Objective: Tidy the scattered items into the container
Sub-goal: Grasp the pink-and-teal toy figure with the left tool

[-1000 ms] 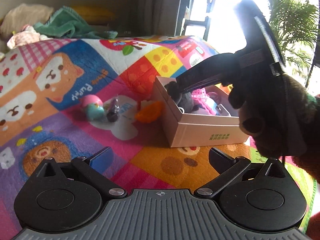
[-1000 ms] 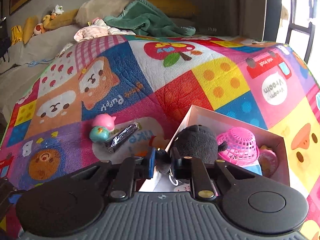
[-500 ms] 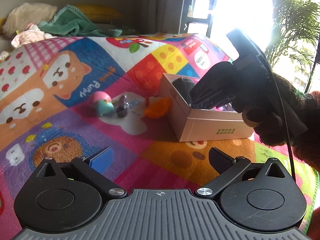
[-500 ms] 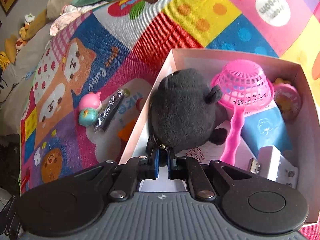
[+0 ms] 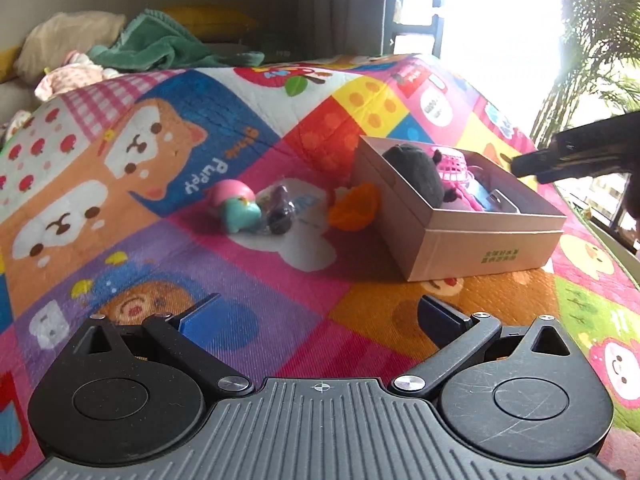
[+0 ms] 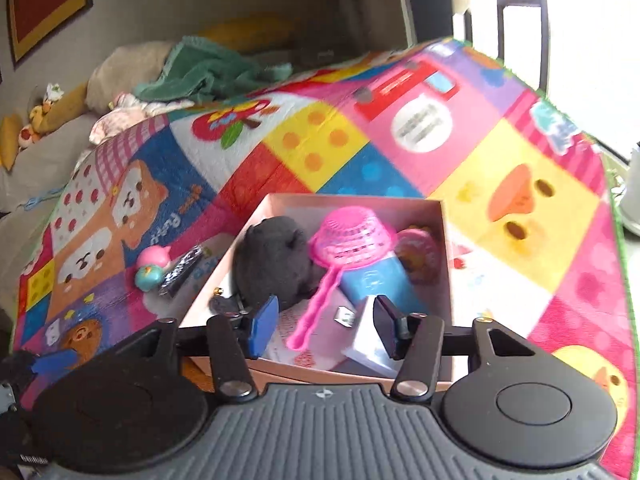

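**Plush toy dropped in the box; three bits still loose on the mat**

The step in hand looks like the release: the grey plush toy [image 6: 276, 260] lies inside the cardboard box [image 5: 480, 248], against its left wall, and the right gripper [image 6: 324, 320] sits over the near edge of the box with its jaws having just been opening, now spread with nothing between them. I take the box as my landmark.

Well to the left of the box, on the play mat [image 5: 200, 248], sits a pink and teal toy [image 5: 236, 206]; just right of it, touching or nearly so, lies a dark wrapped packet [image 5: 280, 210]. Closer in, right against the box's left wall, is an orange thing [image 5: 354, 206], too blurred to name. These are what is left to tidy, I judge.

The left gripper [image 5: 318, 314] hovers on the near side of the box, low over the mat, jaws wide and empty, pointed towards those loose things. The next move, to my mind, calls for it to reach forward and close on one; the orange thing will want care, being tight against the cardboard.

Inside the box, right of the plush, are a pink strainer [image 6: 352, 240], a blue block [image 6: 376, 284] and a white item [image 6: 370, 340], so room is getting short. Beyond the box, a green blanket [image 5: 160, 46] is heaped at the mat's far edge.
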Action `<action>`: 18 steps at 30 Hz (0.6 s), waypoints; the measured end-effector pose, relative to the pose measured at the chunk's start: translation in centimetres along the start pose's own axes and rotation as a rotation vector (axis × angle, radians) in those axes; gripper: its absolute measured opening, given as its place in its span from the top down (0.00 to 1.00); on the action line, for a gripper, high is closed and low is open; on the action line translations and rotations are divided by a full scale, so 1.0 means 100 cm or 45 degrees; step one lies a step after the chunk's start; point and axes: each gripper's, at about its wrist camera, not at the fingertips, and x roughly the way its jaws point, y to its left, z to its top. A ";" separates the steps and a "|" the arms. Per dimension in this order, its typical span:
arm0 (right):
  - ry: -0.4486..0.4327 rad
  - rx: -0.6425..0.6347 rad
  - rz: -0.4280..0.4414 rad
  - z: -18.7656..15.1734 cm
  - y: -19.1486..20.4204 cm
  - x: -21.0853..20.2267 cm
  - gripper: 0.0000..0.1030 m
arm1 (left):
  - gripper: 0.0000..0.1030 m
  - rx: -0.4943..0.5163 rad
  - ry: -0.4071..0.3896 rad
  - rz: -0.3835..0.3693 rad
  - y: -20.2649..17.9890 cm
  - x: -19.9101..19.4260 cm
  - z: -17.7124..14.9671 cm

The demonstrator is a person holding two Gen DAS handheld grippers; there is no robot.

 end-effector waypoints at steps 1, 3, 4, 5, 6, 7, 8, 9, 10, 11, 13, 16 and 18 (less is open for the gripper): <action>-0.047 -0.010 -0.045 -0.008 -0.003 -0.009 0.30 | 0.00 -0.004 -0.006 0.012 0.001 0.004 0.005; -0.100 -0.019 -0.103 -0.027 -0.009 -0.022 0.23 | 0.00 -0.015 -0.020 0.033 0.005 0.011 0.013; -0.107 -0.022 -0.121 -0.036 -0.013 -0.026 0.22 | 0.00 -0.019 -0.024 0.048 0.007 0.016 0.018; -0.106 -0.025 -0.135 -0.045 -0.016 -0.028 0.21 | 0.00 -0.021 -0.020 0.067 0.010 0.022 0.022; -0.099 -0.028 -0.146 -0.054 -0.018 -0.030 0.21 | 0.00 -0.020 -0.014 0.084 0.013 0.028 0.027; -0.085 -0.029 -0.148 -0.062 -0.021 -0.032 0.21 | 0.00 -0.019 -0.006 0.102 0.016 0.035 0.032; -0.069 -0.024 -0.143 -0.070 -0.022 -0.032 0.21 | 0.00 -0.020 0.000 0.126 0.020 0.043 0.037; -0.053 -0.018 -0.133 -0.076 -0.023 -0.032 0.21 | 0.00 -0.026 0.002 0.155 0.023 0.051 0.043; -0.038 -0.017 -0.123 -0.082 -0.023 -0.031 0.21 | 0.03 -0.038 0.006 0.185 0.027 0.058 0.048; -0.028 -0.024 -0.119 -0.087 -0.021 -0.031 0.21 | 0.12 -0.053 0.014 0.208 0.030 0.065 0.055; -0.030 -0.062 -0.135 -0.097 -0.015 -0.031 0.21 | 0.26 -0.086 0.050 0.225 0.037 0.083 0.067; -0.035 -0.109 -0.138 -0.107 -0.008 -0.031 0.19 | 0.19 -0.132 0.095 0.274 0.046 0.112 0.078; -0.030 -0.118 -0.131 -0.112 -0.006 -0.031 0.18 | 0.19 -0.133 0.137 0.287 0.050 0.130 0.082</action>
